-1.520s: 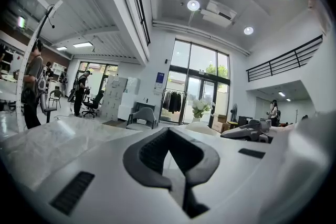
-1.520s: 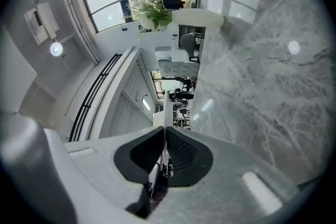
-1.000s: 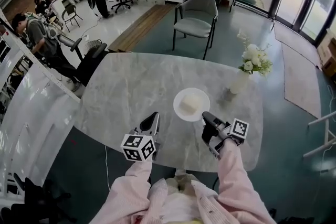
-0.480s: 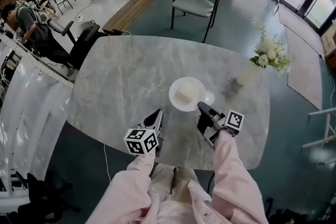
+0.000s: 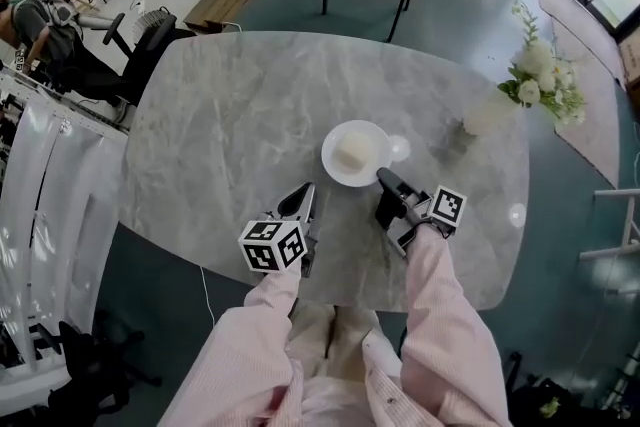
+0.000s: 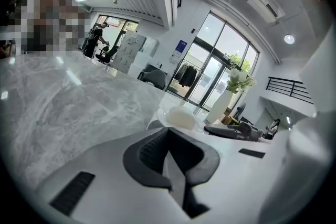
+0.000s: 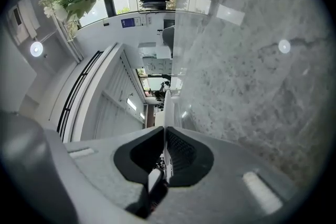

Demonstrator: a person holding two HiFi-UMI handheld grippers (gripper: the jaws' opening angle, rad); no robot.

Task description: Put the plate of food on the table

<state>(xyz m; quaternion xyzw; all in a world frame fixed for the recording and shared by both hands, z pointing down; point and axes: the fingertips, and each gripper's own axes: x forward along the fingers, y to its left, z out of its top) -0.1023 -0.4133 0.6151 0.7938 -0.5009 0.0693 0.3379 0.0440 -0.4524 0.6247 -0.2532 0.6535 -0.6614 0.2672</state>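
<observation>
i see my right gripper [image 5: 382, 176] with its jaws pinched narrow on the near right rim of the plate [image 5: 332, 155], whose thin white edge runs between the pads in the right gripper view. the plate carries a pale block of food [image 5: 353, 153] and sits over the middle of the marble table [image 5: 220, 125]; i can't tell whether it rests there or hangs just above. my left gripper [image 5: 306, 191] is just beside the plate's near left, jaws together on nothing.
</observation>
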